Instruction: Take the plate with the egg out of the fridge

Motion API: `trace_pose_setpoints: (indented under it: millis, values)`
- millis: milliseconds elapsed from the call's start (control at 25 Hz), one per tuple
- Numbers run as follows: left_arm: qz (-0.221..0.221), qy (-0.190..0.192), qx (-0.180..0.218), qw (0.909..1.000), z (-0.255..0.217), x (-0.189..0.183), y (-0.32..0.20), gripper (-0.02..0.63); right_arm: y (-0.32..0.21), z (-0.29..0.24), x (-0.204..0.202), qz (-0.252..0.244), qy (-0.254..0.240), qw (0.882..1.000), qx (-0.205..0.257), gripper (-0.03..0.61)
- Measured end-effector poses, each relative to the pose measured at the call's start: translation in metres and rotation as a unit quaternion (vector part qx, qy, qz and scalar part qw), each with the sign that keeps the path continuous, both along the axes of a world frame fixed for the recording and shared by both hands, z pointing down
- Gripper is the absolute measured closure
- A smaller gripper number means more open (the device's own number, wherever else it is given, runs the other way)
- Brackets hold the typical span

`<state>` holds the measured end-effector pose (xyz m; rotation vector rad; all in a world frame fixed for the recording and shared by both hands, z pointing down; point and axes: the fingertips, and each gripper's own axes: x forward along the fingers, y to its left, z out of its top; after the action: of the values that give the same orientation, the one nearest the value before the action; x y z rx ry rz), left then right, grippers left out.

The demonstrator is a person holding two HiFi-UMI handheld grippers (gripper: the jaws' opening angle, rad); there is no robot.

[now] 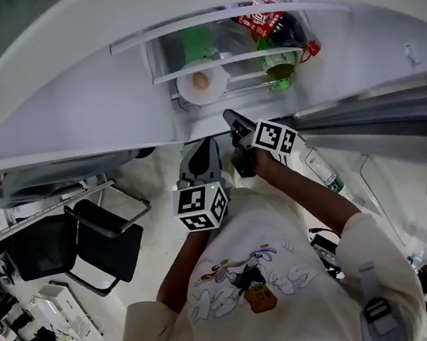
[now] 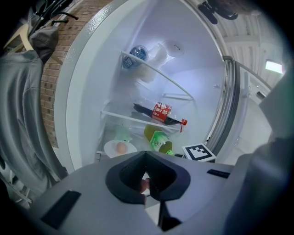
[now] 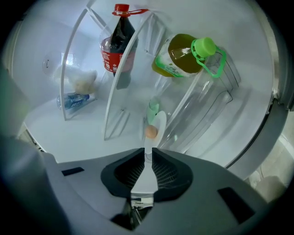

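Now the fridge (image 1: 72, 106) is seen open, and the plate (image 1: 185, 89) with the egg (image 1: 200, 81) is found low down inside it. The egg is brown and sits in the middle of the white plate. The right gripper (image 1: 228, 117) is held up to the near edge of the plate. In the right gripper view the plate (image 3: 161, 120) is seen from its thin side, with the egg (image 3: 150, 132) on it. Its white edge runs down between the jaws of the right gripper (image 3: 145, 152). Those jaws are pressed close on that edge, with only the thin white strip between them.

The left gripper (image 1: 207, 149) is held lower, just beside the right one and apart from the plate. In the left gripper view the jaws of the left gripper (image 2: 146, 155) are pressed together, and nothing is held in them. The plate (image 2: 110, 149) and egg (image 2: 121, 147) are seen past them.

A dark cola bottle (image 1: 272, 25) with a red label is laid on the shelf (image 2: 133, 120) above. A green bottle (image 1: 278, 67) is laid just beside the plate, to its right.
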<state>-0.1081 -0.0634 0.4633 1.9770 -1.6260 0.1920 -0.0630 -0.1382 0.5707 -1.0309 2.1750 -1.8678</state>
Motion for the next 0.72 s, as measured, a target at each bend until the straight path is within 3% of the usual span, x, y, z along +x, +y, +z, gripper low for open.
trace_pose_setpoints:
  millis: [720]
  values:
    - [-0.004, -0.002, -0.004, 1.0000, 0.003, -0.005, -0.001, 0.604, -0.022, 0.024, -0.020, 0.011, -0.025, 0.999, -0.029, 0.543]
